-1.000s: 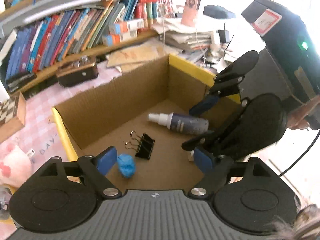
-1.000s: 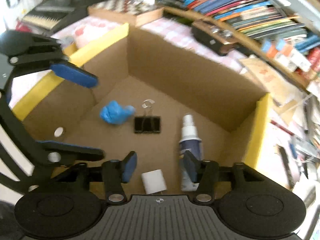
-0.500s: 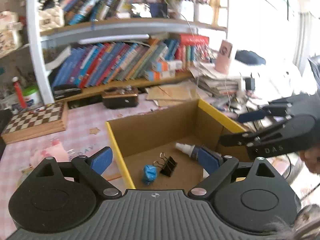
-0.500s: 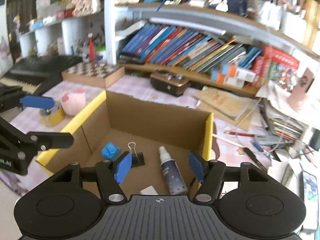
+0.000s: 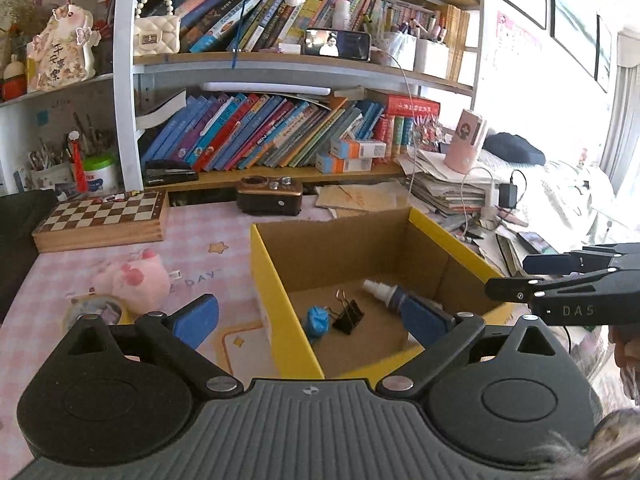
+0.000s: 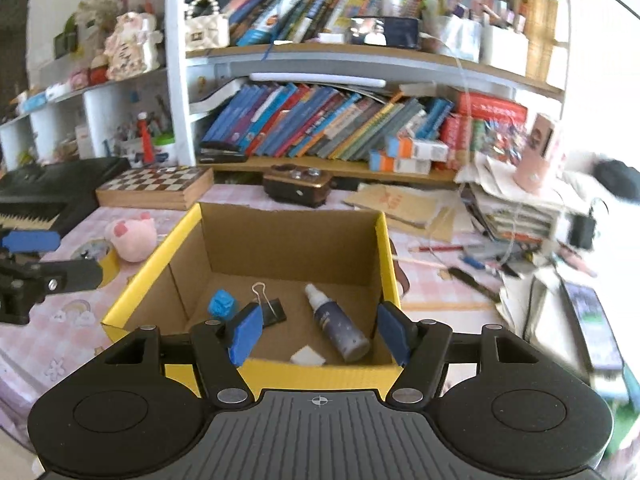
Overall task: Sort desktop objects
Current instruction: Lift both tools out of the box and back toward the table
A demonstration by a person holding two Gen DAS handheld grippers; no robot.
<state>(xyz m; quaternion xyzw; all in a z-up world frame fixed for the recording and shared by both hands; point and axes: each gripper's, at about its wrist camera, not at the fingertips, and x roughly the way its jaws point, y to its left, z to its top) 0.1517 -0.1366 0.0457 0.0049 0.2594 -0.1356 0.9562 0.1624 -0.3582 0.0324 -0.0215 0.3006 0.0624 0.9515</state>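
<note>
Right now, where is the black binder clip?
The black binder clip lies on the floor of the cardboard box, between the small blue object on its left and the spray bottle on its right in both wrist views.

Both looking forward and down along their fingers from near the front of the box point(image 5: 448, 236), toward the bookshelf point(image 5: 280, 136). Left view from the box's left front corner, right view point(image 6: 288, 372) squarely over its front wall; box interior, chessboard point(image 6: 156, 186) and shelf shared
</note>
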